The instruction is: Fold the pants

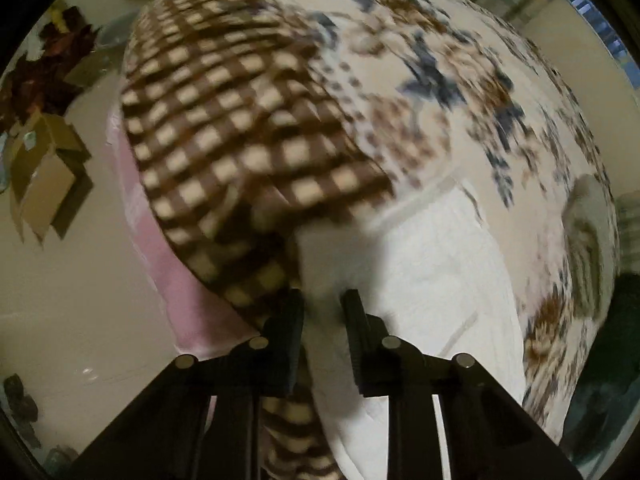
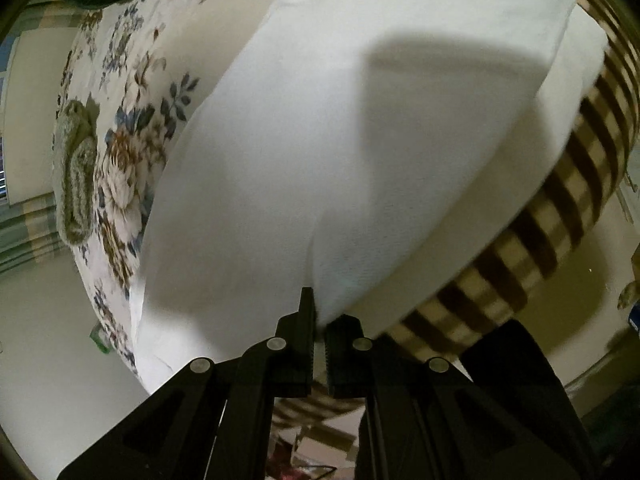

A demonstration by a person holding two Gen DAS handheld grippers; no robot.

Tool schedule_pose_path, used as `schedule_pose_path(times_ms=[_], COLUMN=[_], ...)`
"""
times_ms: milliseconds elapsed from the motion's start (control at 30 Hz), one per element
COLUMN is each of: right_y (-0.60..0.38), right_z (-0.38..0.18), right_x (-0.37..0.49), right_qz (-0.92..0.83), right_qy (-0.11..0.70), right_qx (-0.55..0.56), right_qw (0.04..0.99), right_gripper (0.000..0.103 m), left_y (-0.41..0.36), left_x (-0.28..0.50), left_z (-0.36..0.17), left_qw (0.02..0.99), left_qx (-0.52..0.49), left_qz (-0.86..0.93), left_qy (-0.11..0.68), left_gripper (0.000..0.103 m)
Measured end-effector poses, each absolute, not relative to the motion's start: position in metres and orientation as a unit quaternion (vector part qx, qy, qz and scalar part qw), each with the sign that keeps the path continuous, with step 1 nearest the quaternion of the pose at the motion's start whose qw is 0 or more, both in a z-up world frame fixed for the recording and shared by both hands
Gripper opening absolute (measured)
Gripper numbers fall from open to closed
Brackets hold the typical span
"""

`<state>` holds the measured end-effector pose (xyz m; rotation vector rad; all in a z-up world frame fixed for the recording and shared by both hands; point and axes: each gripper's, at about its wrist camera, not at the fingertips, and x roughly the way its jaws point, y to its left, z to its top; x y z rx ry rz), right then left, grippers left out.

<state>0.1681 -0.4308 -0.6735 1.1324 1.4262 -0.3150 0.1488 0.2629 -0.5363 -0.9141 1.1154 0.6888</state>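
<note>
White pants [image 2: 360, 140] — smooth matt cloth; checked blanket [image 1: 224, 120] fleecy; claw [image 2: 319, 320] — matt black, ribbed plastic.

White pants [image 2: 328, 152], brown-and-cream checked blanket [image 1: 240, 128], white bedsheet [image 1: 460, 80] with blue-brown flowers, black fingers [image 2: 306, 320].

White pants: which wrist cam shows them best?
Right wrist: the white pants fill most of the frame, in fair focus, pinched by the right gripper. Left wrist shows only a blurred lower part.

Each hand-held gripper [image 1: 322, 300] [image 2: 320, 312] is matte black, with ribbed finger pads (finely toothed) and round silver pivot pins.
</note>
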Motion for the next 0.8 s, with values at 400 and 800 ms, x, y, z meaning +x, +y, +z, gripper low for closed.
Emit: schedule_pose_path(times_ms=[400, 800], right_y=[-0.427, -0.420], right_z=[-0.716, -0.671], right_x=[0.155, 0.142], right_qz=[-0.133, -0.113], right_qy=[0.601, 0.594], right_qx=[0.540, 0.525], right_qw=[0.574, 0.599], right_gripper=[0.015, 0.005], left_y=[0.261, 0.269], left_x=[0.159, 0.160], left_z=[-0.559, -0.518], left_qw=[0.704, 0.743], left_qx=[-0.409, -0.365], left_qz=[0.276, 0.278], left_qy=[0.511, 0.487], left_gripper=[0.021, 0.010])
